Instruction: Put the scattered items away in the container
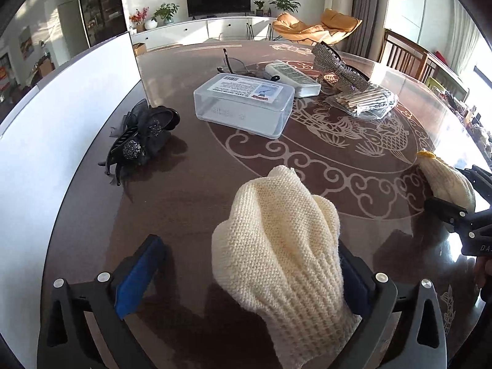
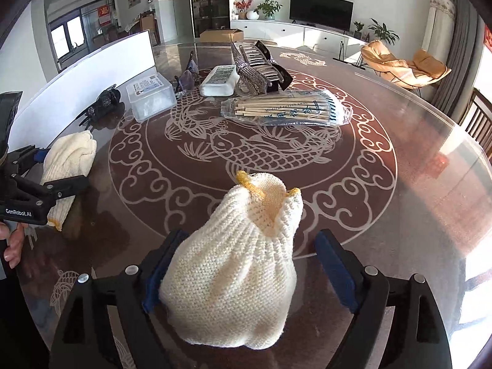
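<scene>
A cream knitted glove (image 1: 276, 246) stands bunched on the table between the wide jaws of my left gripper (image 1: 249, 246). It leans on the right pad, and the left pad (image 1: 138, 273) is clear of it. A second cream glove with a yellow cuff (image 2: 240, 264) sits inside my right gripper (image 2: 250, 235). It rests against the left pad, with a gap to the right pad (image 2: 335, 267). Both grippers are open. The tall white container wall (image 1: 77, 92) runs along the table's left side.
On the dark round table (image 2: 384, 215) lie a black bow hair claw (image 1: 144, 135), a clear plastic box (image 1: 243, 101), a white pack (image 1: 292, 77), glasses (image 1: 236, 64), a rhinestone bow clip (image 1: 338, 67) and a bag of wooden sticks (image 2: 286, 107). A hand (image 2: 12, 246) holds the left gripper.
</scene>
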The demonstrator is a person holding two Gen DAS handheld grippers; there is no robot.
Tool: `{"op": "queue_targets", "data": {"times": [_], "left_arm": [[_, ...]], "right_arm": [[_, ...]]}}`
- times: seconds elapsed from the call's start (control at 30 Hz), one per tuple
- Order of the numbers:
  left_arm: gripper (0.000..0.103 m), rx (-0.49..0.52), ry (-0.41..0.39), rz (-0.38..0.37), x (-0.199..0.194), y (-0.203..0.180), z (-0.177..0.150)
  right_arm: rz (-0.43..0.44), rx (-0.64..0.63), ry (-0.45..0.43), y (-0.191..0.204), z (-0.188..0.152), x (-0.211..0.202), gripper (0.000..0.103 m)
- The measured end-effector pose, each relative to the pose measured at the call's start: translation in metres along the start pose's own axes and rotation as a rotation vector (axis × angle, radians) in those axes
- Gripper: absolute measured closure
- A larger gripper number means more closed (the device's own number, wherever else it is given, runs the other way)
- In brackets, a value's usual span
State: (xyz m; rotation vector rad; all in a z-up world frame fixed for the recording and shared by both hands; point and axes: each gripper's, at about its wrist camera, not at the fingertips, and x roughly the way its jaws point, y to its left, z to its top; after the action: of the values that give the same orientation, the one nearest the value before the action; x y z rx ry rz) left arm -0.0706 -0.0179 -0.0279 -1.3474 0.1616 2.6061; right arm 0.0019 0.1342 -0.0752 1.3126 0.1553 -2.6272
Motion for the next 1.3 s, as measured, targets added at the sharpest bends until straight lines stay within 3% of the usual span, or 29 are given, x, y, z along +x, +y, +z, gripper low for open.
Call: {"op": "queue_targets", "data": {"times": [1.3], "left_arm": [[0.0, 0.002, 0.001, 0.003, -0.0016, -0.0002, -0.0022]], "right_arm": [[0.001, 0.0, 0.001, 0.0011, 0.0014, 0.0011, 0.017]]}}
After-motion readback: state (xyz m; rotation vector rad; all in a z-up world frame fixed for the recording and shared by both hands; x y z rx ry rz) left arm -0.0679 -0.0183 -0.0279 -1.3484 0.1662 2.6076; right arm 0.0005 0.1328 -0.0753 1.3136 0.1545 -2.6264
